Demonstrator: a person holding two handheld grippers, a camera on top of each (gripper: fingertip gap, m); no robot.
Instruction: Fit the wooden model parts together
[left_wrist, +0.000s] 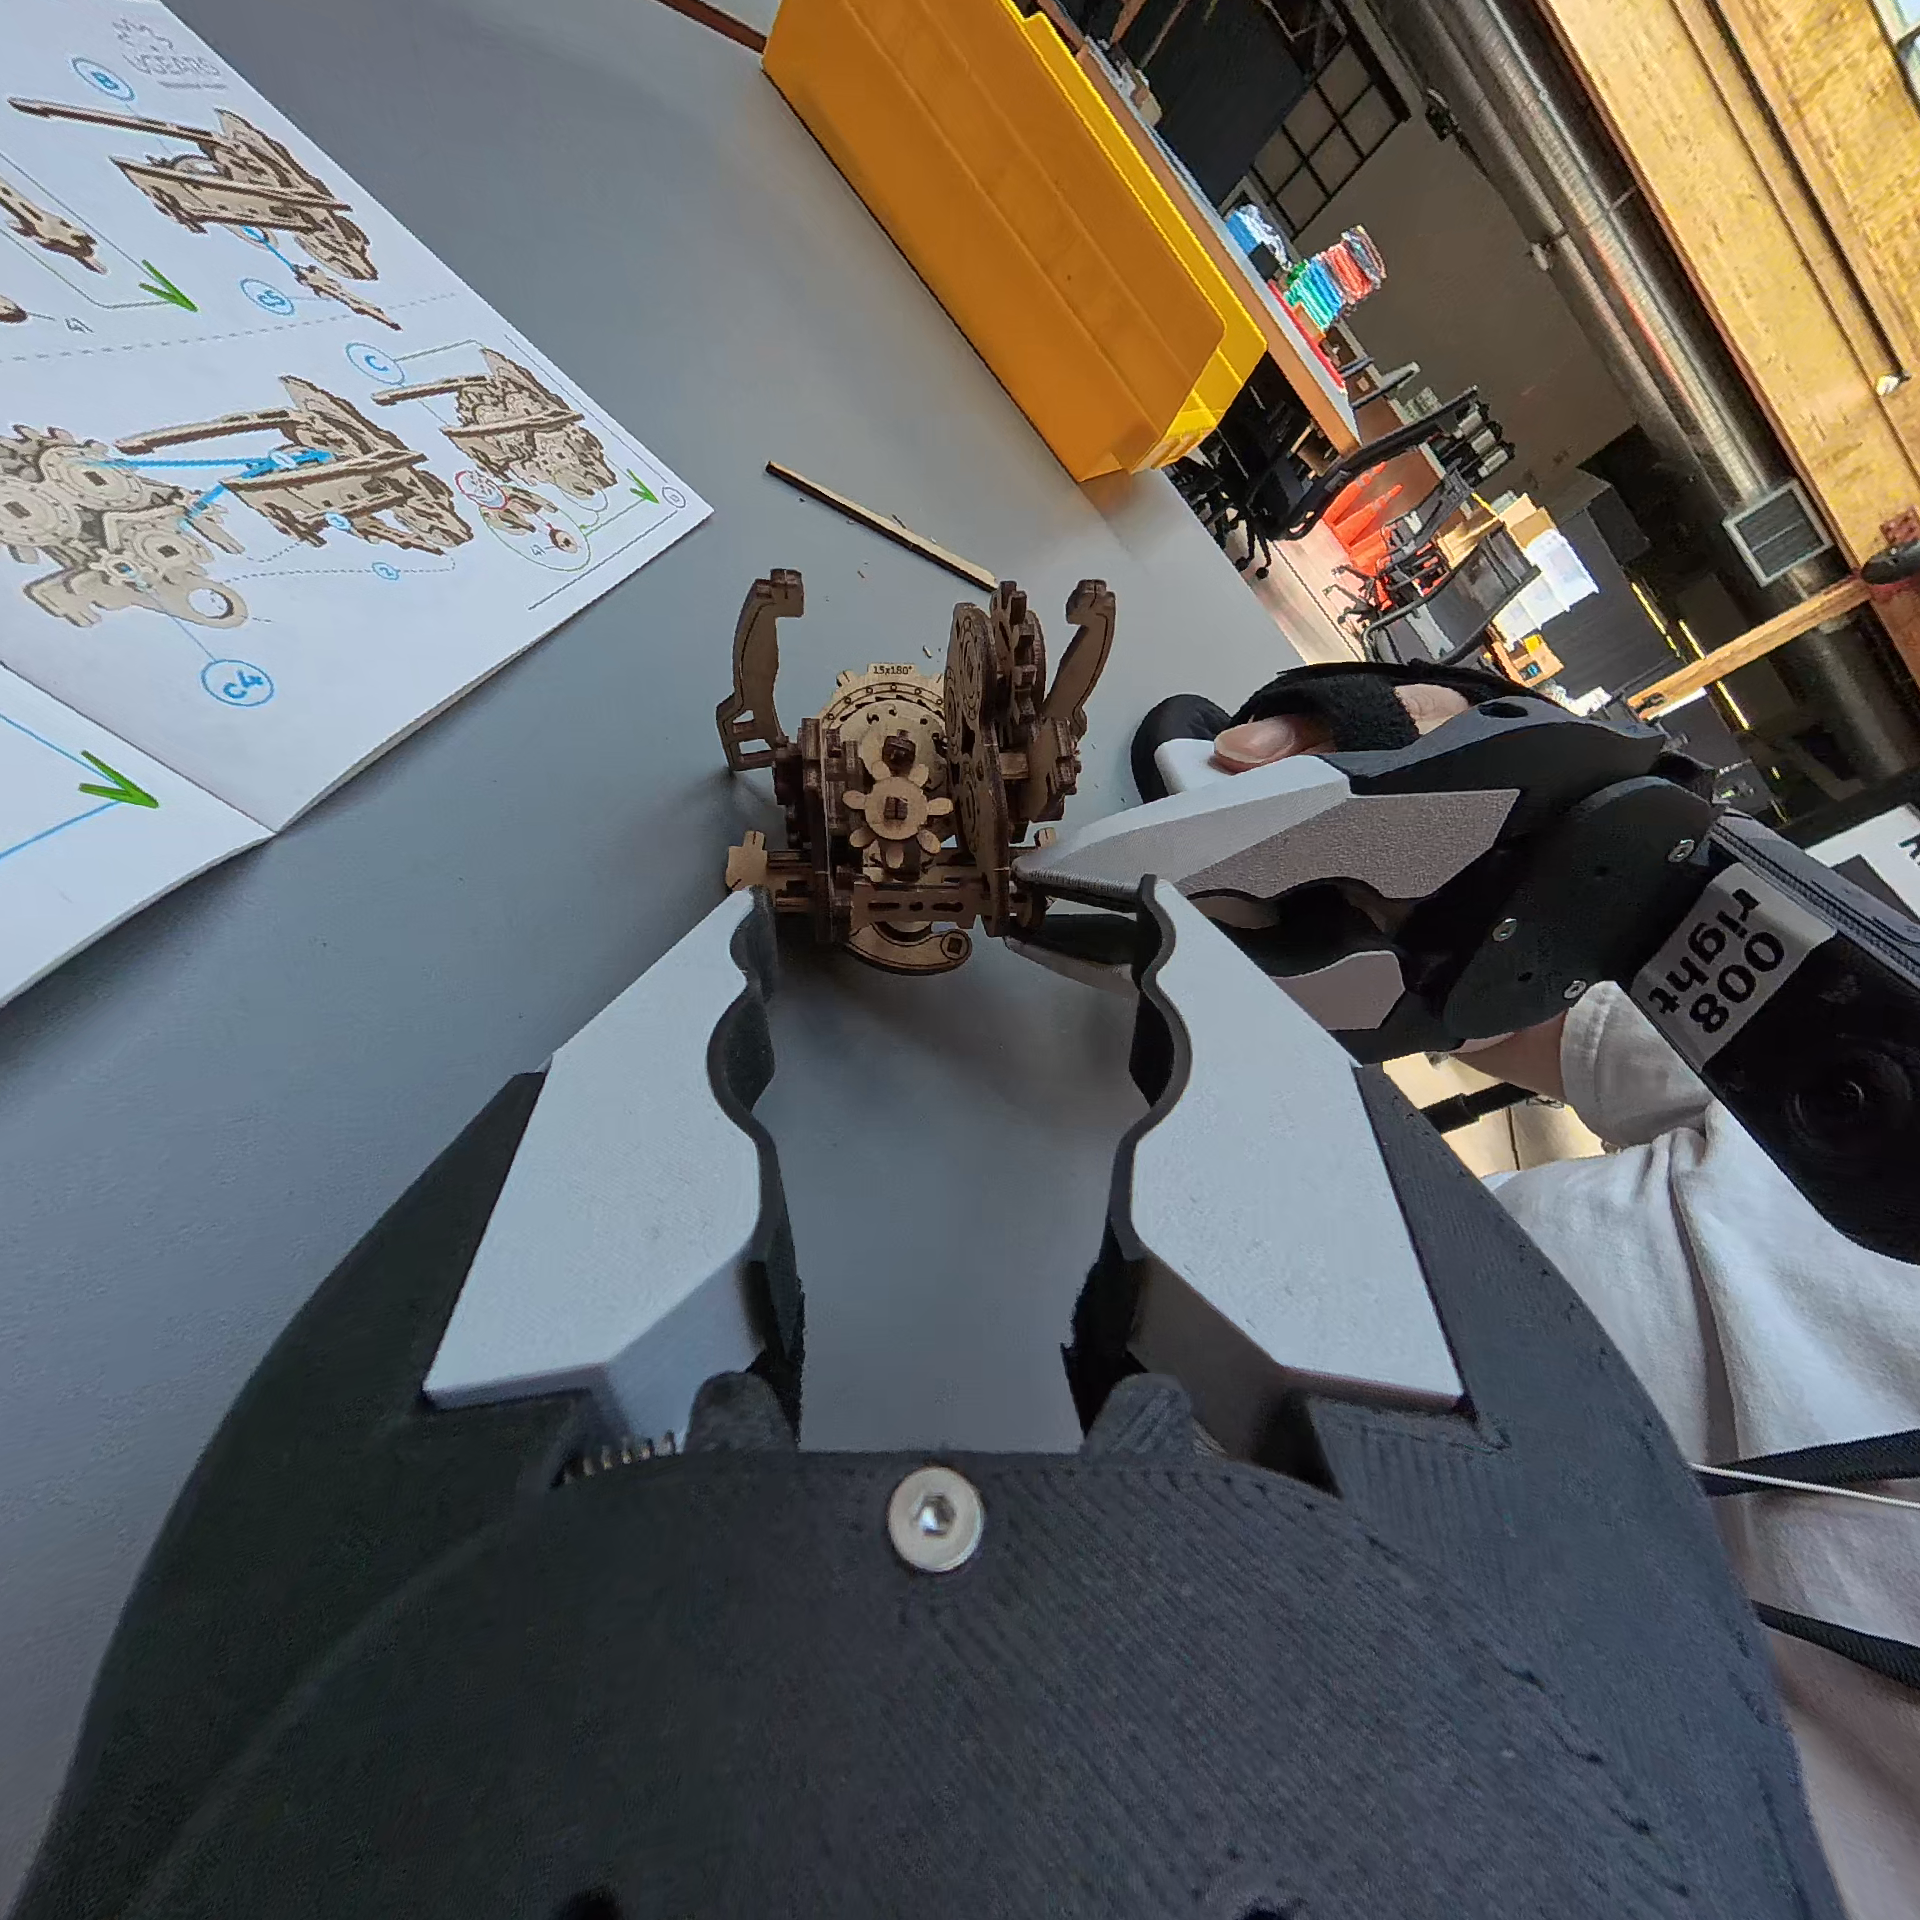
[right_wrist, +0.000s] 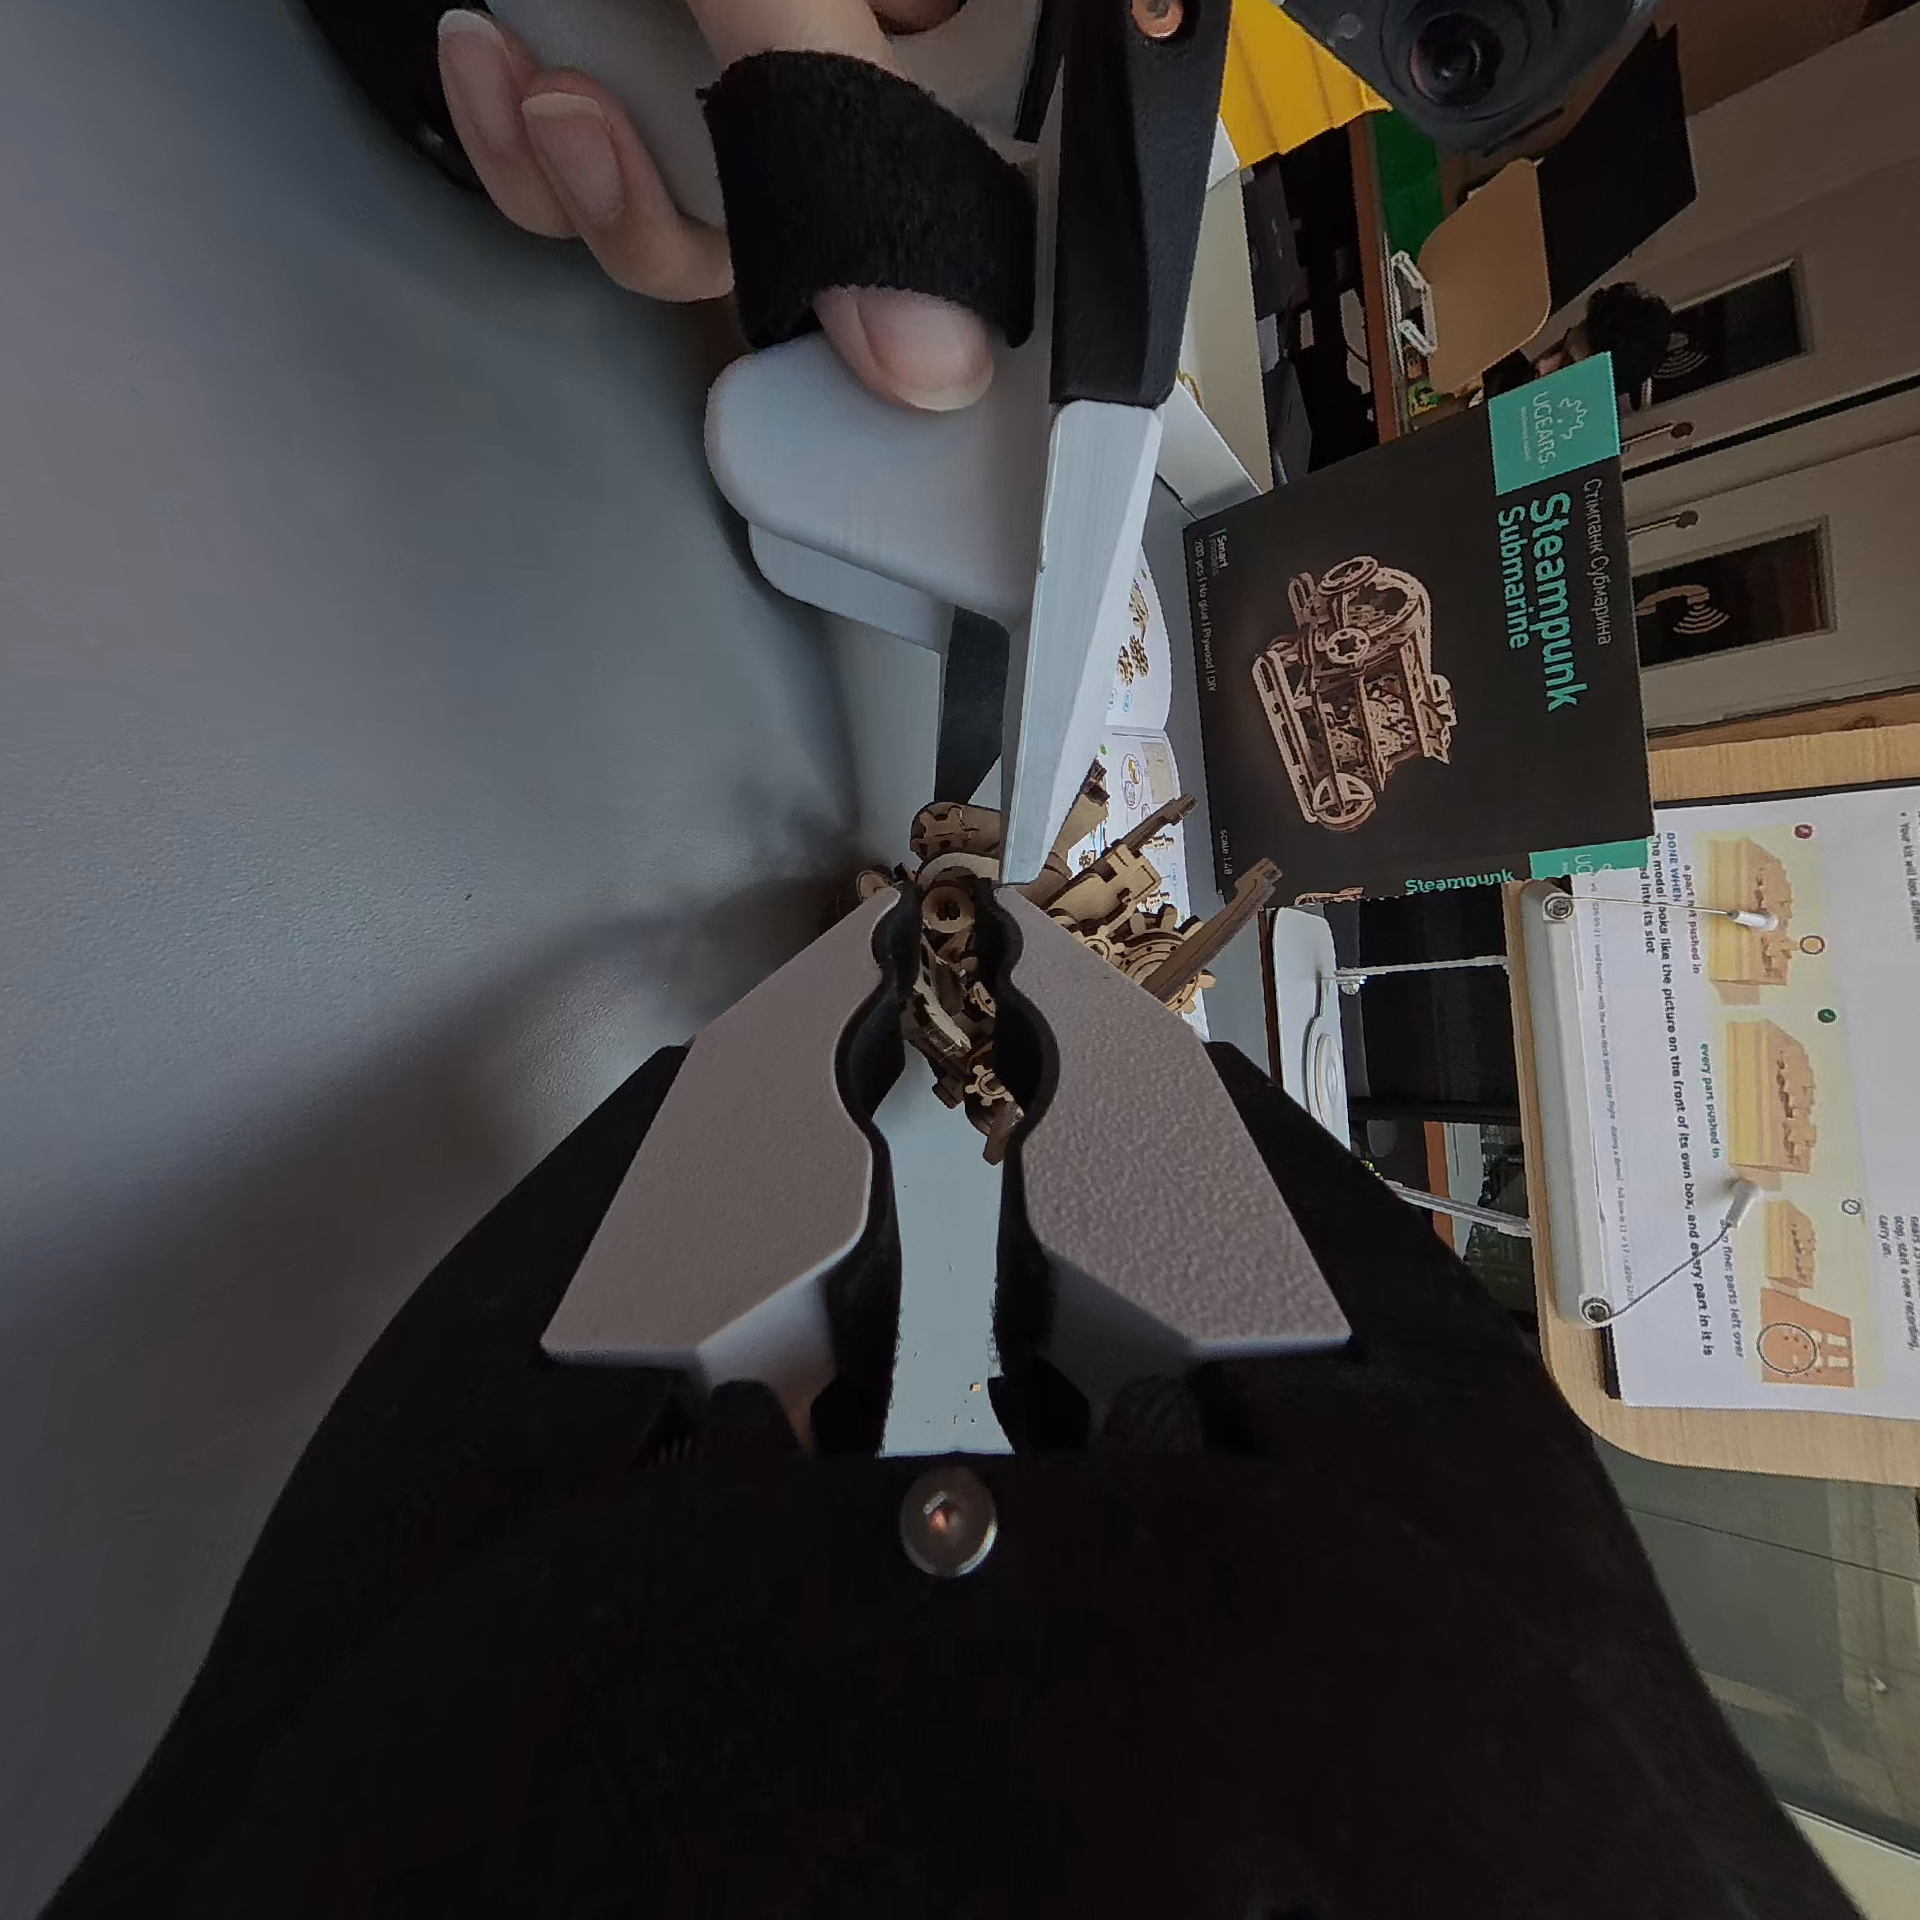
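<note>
A small wooden gear model (left_wrist: 904, 790) stands on the grey table (left_wrist: 312, 1091), with two curved arms pointing up. My left gripper (left_wrist: 951, 904) is open just in front of it, and its left fingertip (left_wrist: 743, 914) is beside the model's lower left corner. My right gripper (left_wrist: 1018, 902) comes in from the right and is shut on the model's lower right end. In the right wrist view the model (right_wrist: 961, 997) fills the narrow gap of the right gripper (right_wrist: 951, 909). One finger of the left gripper (right_wrist: 1081, 623) reaches down to the model from above.
An open instruction booklet (left_wrist: 312, 416) lies at the left. A yellow bin (left_wrist: 1039, 229) stands at the back. A thin wooden strip (left_wrist: 883, 525) lies behind the model. The dark kit box (right_wrist: 1423, 665) and a printed sheet on a wooden board (right_wrist: 1766, 1091) stand beyond. My two grippers' fingertips are within a few centimetres of each other.
</note>
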